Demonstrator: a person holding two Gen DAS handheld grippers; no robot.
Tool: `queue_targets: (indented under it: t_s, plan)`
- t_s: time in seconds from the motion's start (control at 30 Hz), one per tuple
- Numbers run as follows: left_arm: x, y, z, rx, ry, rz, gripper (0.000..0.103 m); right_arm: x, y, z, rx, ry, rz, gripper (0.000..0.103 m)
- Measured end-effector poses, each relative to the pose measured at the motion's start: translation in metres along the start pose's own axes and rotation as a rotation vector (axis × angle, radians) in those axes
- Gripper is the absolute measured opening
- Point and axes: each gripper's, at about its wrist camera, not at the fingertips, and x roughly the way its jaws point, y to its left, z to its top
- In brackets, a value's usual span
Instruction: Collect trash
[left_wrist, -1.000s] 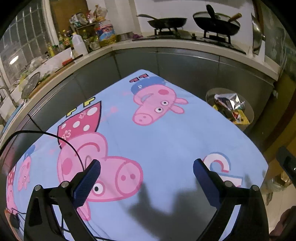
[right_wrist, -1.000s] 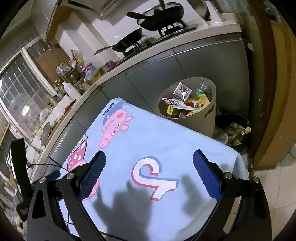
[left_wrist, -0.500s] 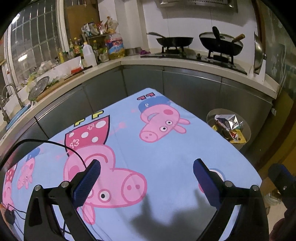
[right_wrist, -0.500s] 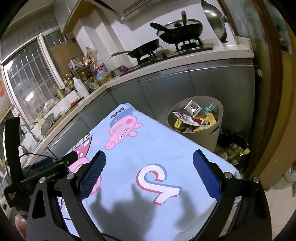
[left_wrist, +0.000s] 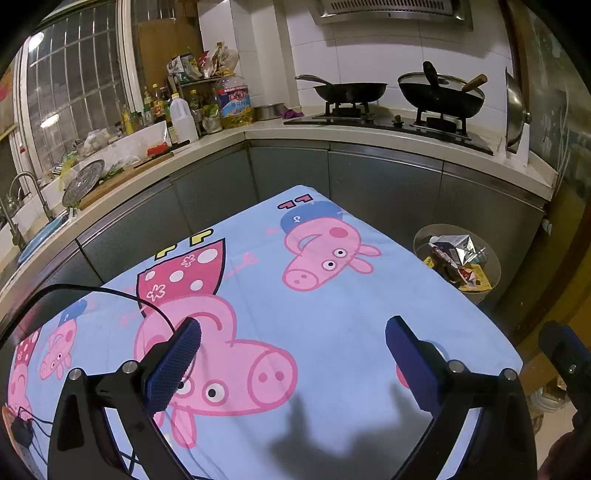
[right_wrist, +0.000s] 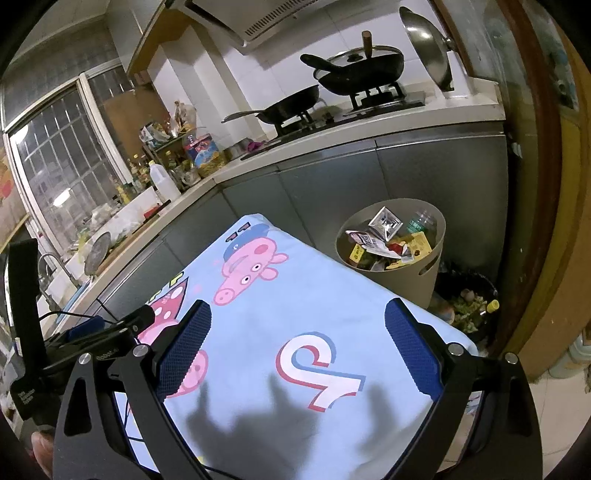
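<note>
We see the beige trash bin (right_wrist: 391, 254) beyond the table's far corner, well ahead of the right gripper (right_wrist: 297, 341), heaped with wrappers (right_wrist: 373, 243), left gripper (left_wrist: 293, 345) and right both spread wide, empty, above the pig-print blue tablecloth (left_wrist: 332, 314).

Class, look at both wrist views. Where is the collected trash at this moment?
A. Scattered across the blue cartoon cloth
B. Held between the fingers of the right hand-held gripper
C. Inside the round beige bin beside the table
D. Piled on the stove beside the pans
C: the wrappers and packets lie in the round beige bin, while the blue cartoon cloth shows no litter and both hand-held grippers are open with nothing held.
</note>
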Motion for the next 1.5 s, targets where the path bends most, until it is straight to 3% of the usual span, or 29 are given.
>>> queue_targets:
  t_s: [1.5]
  plan:
    - [-0.009, 0.004, -0.002, -0.004, -0.004, -0.002, 0.100, -0.003, 0.014, -0.001, -0.017, -0.006, 0.003, 0.094]
